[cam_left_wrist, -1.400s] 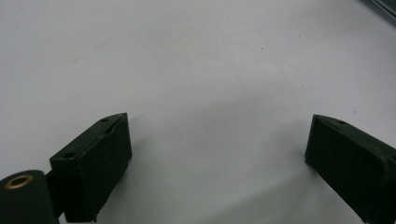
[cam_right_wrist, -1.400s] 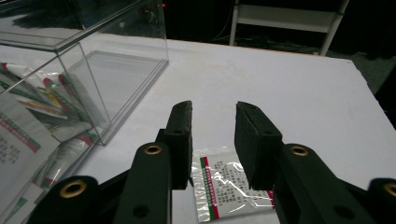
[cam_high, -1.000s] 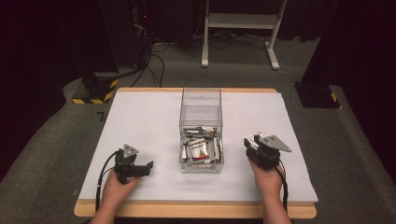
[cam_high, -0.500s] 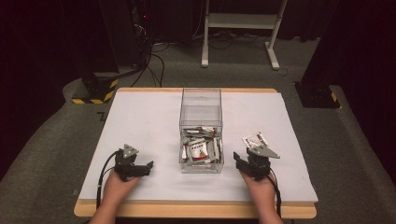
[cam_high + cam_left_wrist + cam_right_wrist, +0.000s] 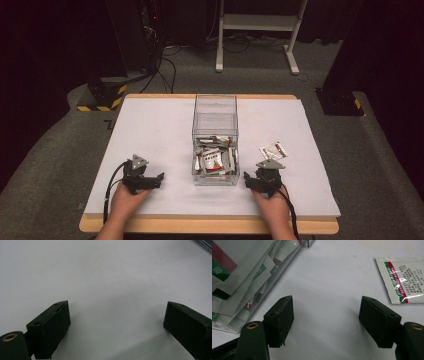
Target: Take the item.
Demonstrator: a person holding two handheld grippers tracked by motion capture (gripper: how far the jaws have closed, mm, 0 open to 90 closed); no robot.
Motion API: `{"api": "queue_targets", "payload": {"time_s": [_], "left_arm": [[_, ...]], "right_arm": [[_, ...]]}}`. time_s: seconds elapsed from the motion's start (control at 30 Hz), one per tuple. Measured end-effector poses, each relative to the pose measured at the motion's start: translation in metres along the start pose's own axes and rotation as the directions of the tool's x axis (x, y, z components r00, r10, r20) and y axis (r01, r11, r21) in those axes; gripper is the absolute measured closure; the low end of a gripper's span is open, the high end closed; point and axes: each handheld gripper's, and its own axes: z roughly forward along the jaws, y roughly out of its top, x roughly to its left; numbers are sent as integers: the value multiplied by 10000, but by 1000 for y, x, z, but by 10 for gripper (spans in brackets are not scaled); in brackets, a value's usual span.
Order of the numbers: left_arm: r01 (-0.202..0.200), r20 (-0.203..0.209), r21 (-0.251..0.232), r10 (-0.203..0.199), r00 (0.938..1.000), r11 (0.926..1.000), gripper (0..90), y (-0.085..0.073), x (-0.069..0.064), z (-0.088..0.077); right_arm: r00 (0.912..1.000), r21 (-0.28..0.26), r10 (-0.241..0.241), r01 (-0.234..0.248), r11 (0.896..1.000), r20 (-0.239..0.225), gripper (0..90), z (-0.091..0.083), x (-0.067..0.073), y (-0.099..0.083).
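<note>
Sachet [image 5: 273,150] on table, just beyond right hand-held gripper [image 5: 261,181], jaws apart

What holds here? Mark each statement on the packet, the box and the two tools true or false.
1. A single packet lies on the white table cover right of the clear box. True.
2. The right tool grips that packet. False: its jaws have just been opening and stand apart over bare cover, the packet lying clear of them.
3. The clear box holds more packets. True.
4. The left tool is shut on a packet. False: its jaws stand open with nothing between them.
5. The box lies tipped over. False: it stands upright.
</note>
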Motion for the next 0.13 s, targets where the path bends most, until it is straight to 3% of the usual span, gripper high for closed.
{"api": "queue_targets", "payload": {"time_s": [0.13], "left_arm": [[-1,-3,1,1,10000,10000,71,0,0,0]], "right_arm": [[10000,5,6,-6,10000,-15,281,0,0,0]]}}
